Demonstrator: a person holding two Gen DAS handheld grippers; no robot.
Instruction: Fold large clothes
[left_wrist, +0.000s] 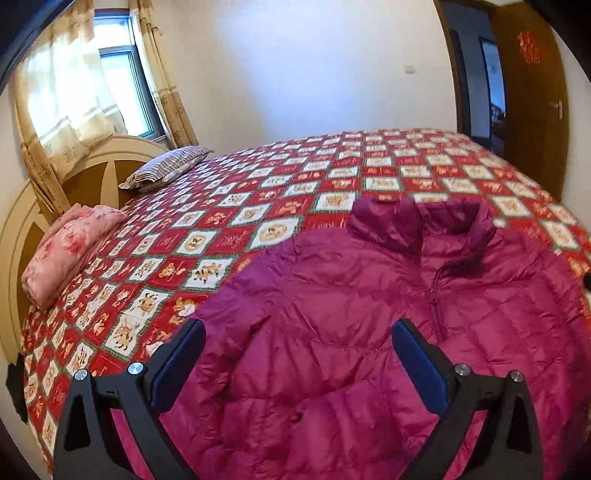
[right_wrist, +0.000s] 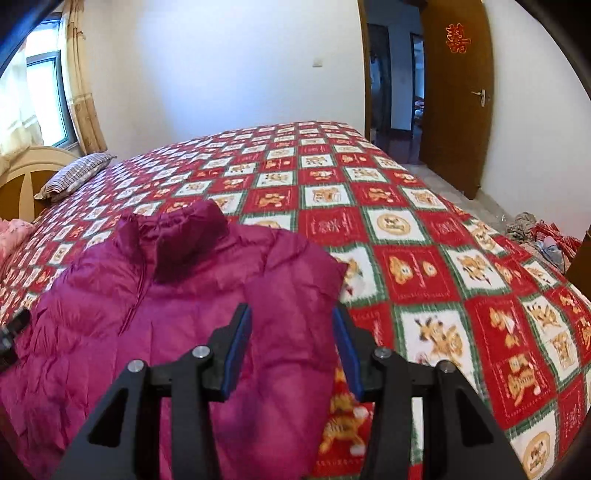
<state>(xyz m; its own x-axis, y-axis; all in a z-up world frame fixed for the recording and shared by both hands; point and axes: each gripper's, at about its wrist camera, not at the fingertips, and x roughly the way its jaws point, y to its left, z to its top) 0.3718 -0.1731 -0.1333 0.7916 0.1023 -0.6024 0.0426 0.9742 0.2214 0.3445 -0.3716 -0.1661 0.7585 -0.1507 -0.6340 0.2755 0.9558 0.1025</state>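
Observation:
A magenta puffer jacket (left_wrist: 369, 314) lies front up on the bed, collar away from me, zipper partly closed. It also shows in the right wrist view (right_wrist: 166, 314). My left gripper (left_wrist: 295, 332) is open wide, hovering over the jacket's left sleeve and chest, holding nothing. My right gripper (right_wrist: 291, 317) is open, with its fingers either side of the jacket's right sleeve and side near the shoulder. I cannot tell if the pads touch the fabric. The tip of the left gripper shows at the left edge of the right wrist view (right_wrist: 14, 325).
The bed has a red and white checked quilt (right_wrist: 424, 240). A striped pillow (left_wrist: 166, 168) and a folded pink blanket (left_wrist: 70, 251) lie by the headboard (left_wrist: 99, 173). A wooden door (right_wrist: 458, 92) stands open at the right, with clutter on the floor (right_wrist: 539, 236).

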